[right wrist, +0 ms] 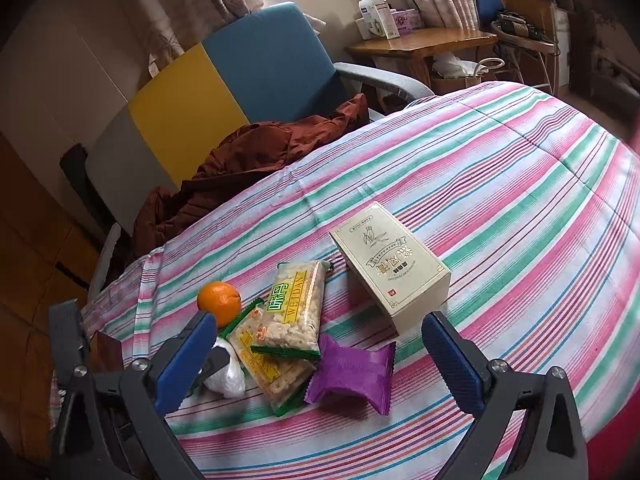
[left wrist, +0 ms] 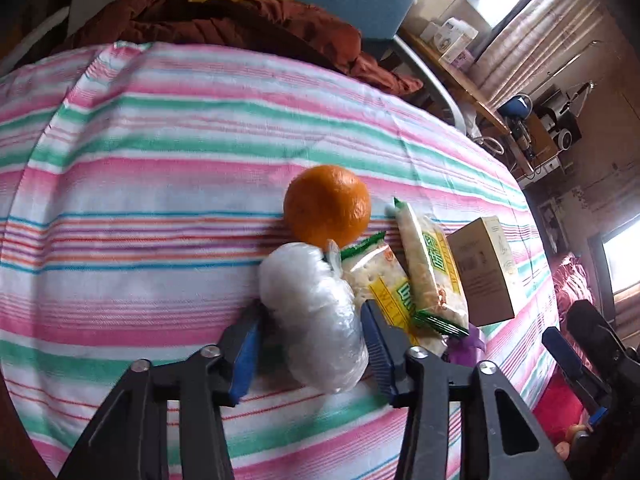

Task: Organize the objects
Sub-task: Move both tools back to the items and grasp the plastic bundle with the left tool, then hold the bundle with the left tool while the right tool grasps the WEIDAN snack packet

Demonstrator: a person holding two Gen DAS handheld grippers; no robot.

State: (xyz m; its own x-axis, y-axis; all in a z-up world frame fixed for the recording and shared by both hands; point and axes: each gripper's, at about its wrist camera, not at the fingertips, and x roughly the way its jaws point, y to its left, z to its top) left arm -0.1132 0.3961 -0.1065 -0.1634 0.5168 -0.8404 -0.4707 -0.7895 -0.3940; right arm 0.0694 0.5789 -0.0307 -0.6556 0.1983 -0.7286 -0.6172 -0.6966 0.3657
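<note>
On the striped cloth [left wrist: 160,160] a white plastic bag [left wrist: 316,332] lies between the fingers of my left gripper [left wrist: 311,310]. The right pad is at the bag's side and a thin dark gap shows by the left pad. An orange [left wrist: 326,206] sits just beyond the bag. To its right lie two cracker packets [left wrist: 432,264], a purple packet [right wrist: 352,372] and a cream box [right wrist: 392,264]. My right gripper [right wrist: 318,326] hovers wide open over the packets and holds nothing.
A chair with a blue, yellow and grey back [right wrist: 240,76] stands behind the table with a brown garment [right wrist: 248,152] heaped on it. A wooden side table [right wrist: 420,40] with small boxes stands by the window. Bare cloth stretches left of the orange.
</note>
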